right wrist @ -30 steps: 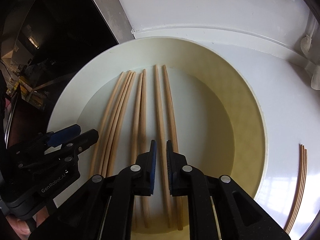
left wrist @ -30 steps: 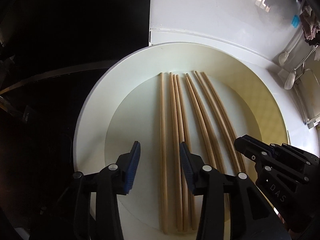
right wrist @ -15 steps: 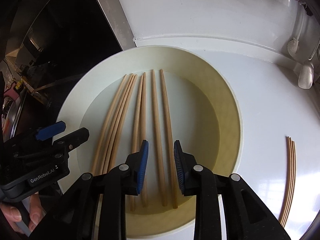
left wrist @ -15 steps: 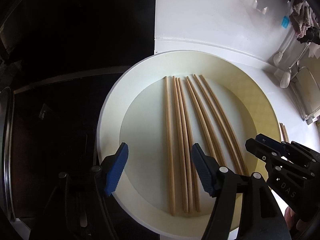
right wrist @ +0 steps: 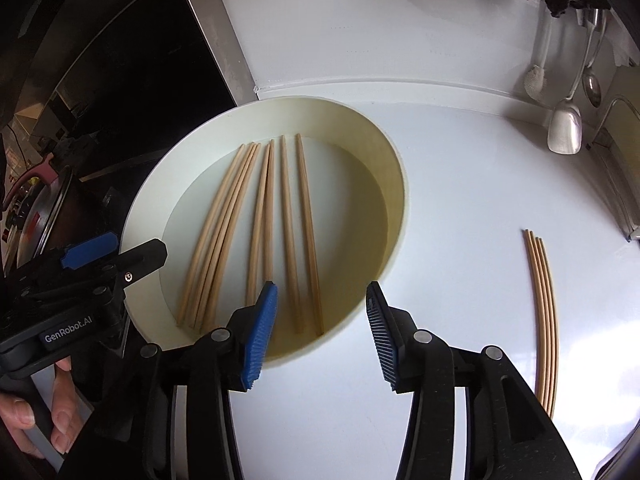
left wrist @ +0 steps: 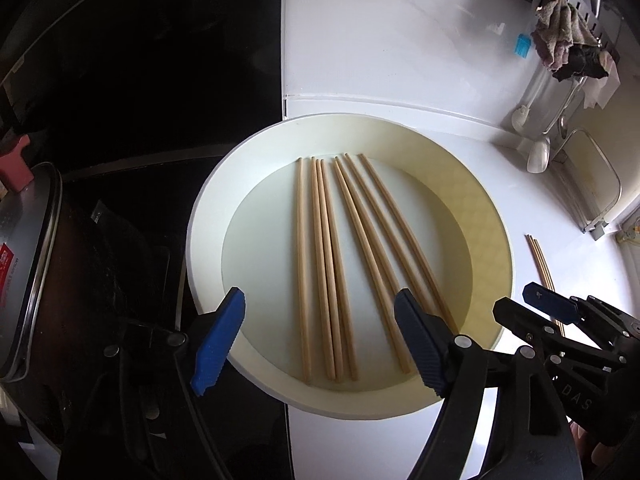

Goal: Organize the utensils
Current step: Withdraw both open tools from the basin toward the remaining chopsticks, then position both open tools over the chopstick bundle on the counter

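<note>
Several wooden chopsticks [left wrist: 324, 260] [right wrist: 289, 220] lie side by side in a round cream plate [left wrist: 208, 220] [right wrist: 154, 200] on the white counter. My left gripper [left wrist: 316, 340] hovers above the plate's near rim. Its jaws are opening wide, and nothing is held between the blue pads. My right gripper [right wrist: 320, 336] hangs over the near right rim. Its jaws are also opening and hold nothing. Each gripper shows at the edge of the other's view. A second small bundle of chopsticks [right wrist: 544, 312] [left wrist: 542, 264] lies on the counter to the right of the plate.
A black cooktop borders the plate on the left, with a metal pot [left wrist: 28, 260] on it. A spatula [right wrist: 566, 124], spoons and a cloth [left wrist: 568, 48] hang at the back right beside a wire rack. A person's hand [right wrist: 36, 420] holds the left gripper's handle.
Both grippers have drawn back and up from the plate while their jaws spread wider. The chopsticks have stayed in the plate.
</note>
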